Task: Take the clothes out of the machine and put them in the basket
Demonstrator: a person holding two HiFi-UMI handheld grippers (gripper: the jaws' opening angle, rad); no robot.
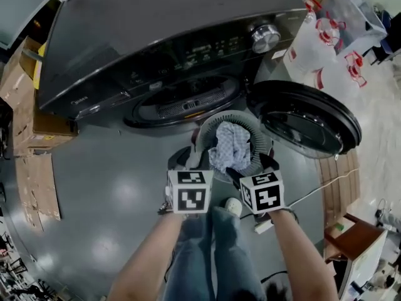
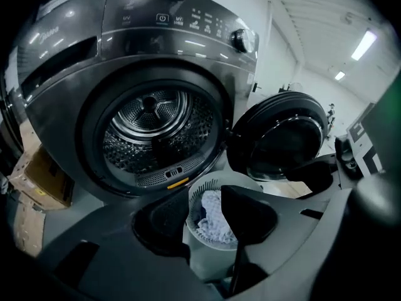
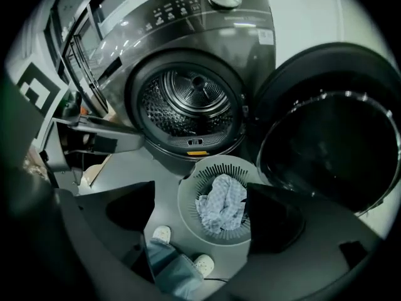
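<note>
The right gripper (image 3: pixel 200 200) has its jaws spread wide with nothing between them. The left gripper (image 2: pixel 207 207) has its jaws a narrow gap apart, also pinching nothing. Both hang over the basket (image 3: pixel 216 168), where a pale checked cloth (image 3: pixel 222 205) lies. The basket stands on the floor (image 1: pixel 113 174), just before the machine (image 3: pixel 188 36), beside its open door (image 3: pixel 326 137).

All views are dim and grey-blue. Ceiling lights (image 2: pixel 365 42) glow at the left gripper view's upper right; glare streaks the machine (image 1: pixel 169 24) and pale patches sheen the floor (image 1: pixel 116 190). Both gripper views bulge, corners black.
</note>
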